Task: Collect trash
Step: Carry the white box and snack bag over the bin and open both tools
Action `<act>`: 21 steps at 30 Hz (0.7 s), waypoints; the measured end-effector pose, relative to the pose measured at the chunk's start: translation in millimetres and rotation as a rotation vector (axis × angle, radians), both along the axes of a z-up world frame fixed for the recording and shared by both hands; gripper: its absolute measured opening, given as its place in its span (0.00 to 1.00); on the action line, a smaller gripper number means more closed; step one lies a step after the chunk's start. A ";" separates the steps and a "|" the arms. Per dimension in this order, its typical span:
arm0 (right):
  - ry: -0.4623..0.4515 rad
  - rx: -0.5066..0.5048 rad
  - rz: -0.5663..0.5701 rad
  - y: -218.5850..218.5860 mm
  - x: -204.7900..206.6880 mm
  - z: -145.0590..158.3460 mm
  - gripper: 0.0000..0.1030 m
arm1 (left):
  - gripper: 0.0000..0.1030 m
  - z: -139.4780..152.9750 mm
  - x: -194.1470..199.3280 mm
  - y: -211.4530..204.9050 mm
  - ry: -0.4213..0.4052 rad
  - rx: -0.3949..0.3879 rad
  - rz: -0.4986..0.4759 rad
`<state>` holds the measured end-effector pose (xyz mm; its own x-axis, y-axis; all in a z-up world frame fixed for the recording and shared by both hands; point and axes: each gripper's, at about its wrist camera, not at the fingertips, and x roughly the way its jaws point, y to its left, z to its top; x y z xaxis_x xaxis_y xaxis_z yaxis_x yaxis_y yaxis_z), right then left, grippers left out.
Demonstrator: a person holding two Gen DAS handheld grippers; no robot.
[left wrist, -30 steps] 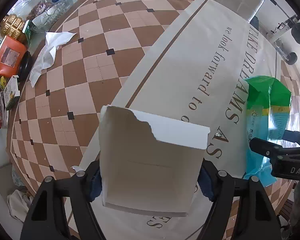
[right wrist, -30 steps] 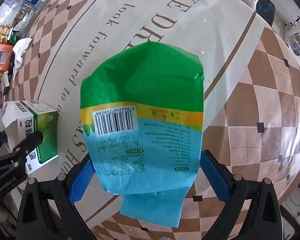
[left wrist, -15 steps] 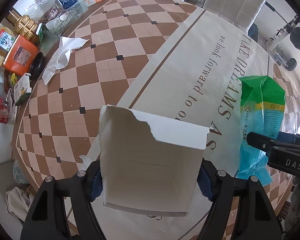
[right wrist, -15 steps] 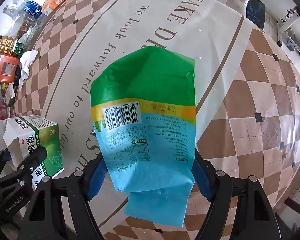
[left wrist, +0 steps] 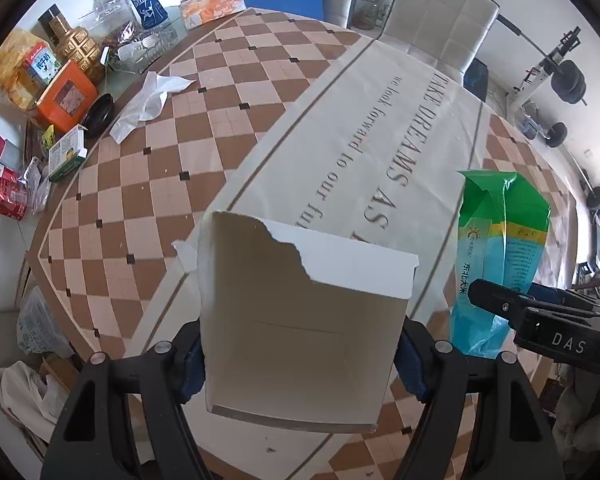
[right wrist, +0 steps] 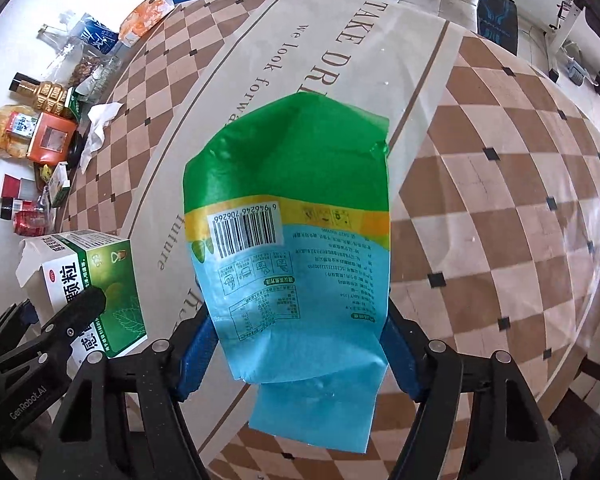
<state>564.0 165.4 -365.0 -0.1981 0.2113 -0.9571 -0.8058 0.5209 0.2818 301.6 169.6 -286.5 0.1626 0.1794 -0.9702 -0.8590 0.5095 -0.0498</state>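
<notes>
A round table covered in brown-and-beige checked cloth (left wrist: 148,184) with a cream centre band is seen in both views; "TAKE DREAMS AS" and "we look forward to our future" are printed along that band. Above the band, a torn white-sided cardboard box (left wrist: 304,312) is held clamped between the fingers of the left gripper (left wrist: 300,356); on its green printed faces, seen from the right wrist (right wrist: 96,280), large Chinese characters are shown. To the right of the box, over the band's edge, a green, yellow and blue plastic bag (right wrist: 296,256) is pinched between the blue pads of the right gripper (right wrist: 296,356); a barcode numbered 6 946246 706266 is carried on it. A crumpled white tissue (left wrist: 148,100) is left lying on the checks at the far left of the band, beside an orange carton (left wrist: 64,96). Compared with a second ago, more of the table and room is taken in, both items being raised higher above the cloth.
</notes>
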 end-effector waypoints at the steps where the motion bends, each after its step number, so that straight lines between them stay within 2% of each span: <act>1: 0.007 0.004 -0.009 -12.1 -6.3 3.6 0.74 | 0.72 1.7 -7.2 -10.7 -0.006 -0.005 -0.010; 8: 0.027 0.028 -0.076 -104.1 -73.1 24.9 0.73 | 0.72 9.8 -71.8 -79.7 -0.069 -0.044 -0.074; 15: 0.017 0.032 -0.132 -194.8 -185.4 33.2 0.73 | 0.72 6.6 -155.7 -137.4 -0.110 -0.064 -0.126; 21: 0.072 -0.001 -0.188 -270.1 -288.4 17.0 0.72 | 0.72 -20.5 -224.9 -179.1 -0.075 -0.110 -0.145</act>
<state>275.6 -104.7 -348.0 -0.2237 0.2504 -0.9419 -0.6721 0.6602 0.3351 76.7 -9.5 -307.1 0.2514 0.0422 -0.9670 -0.7690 0.6154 -0.1731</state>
